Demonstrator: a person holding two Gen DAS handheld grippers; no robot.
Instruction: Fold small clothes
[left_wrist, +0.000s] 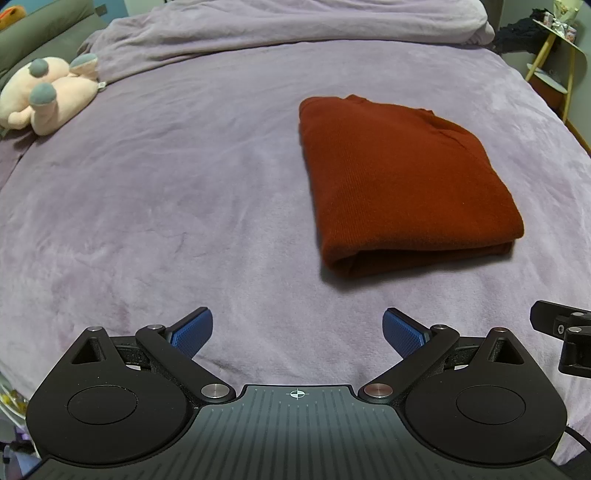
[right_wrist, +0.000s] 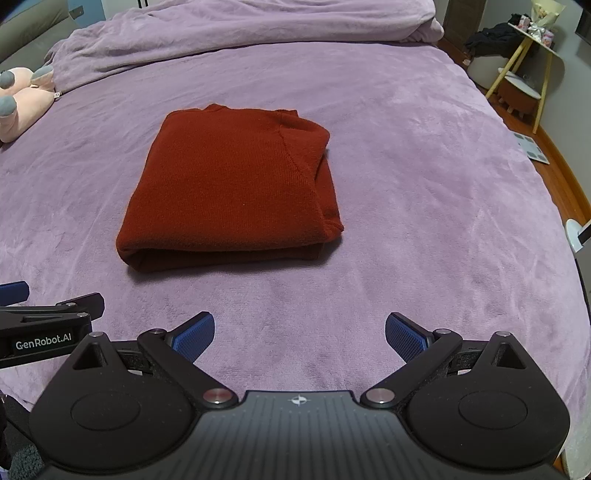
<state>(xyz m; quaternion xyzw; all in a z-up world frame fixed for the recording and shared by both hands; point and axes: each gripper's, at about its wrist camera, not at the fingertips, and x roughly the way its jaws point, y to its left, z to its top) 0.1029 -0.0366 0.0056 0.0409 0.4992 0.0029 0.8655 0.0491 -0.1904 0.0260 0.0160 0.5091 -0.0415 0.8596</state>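
Left gripper (left_wrist: 297, 332) and right gripper (right_wrist: 299, 334) spread wide, empty, above purple blanket (right_wrist: 424, 184); "GenRobot.AI" printed on left; folded red sweater (right_wrist: 229, 188) beyond.

Black gripper (left_wrist: 297, 332) bodies, blue ribbed fingers (left_wrist: 194, 332), silver screws, "GenRobot.AI" marking.

The plush toy (right_wrist: 18, 99) is cut off by the picture's left edge in the right wrist view. The clutter on the side table (left_wrist: 561, 26) is too small to identify. The sweater's (right_wrist: 229, 188) inner layers are hidden under its top fold.
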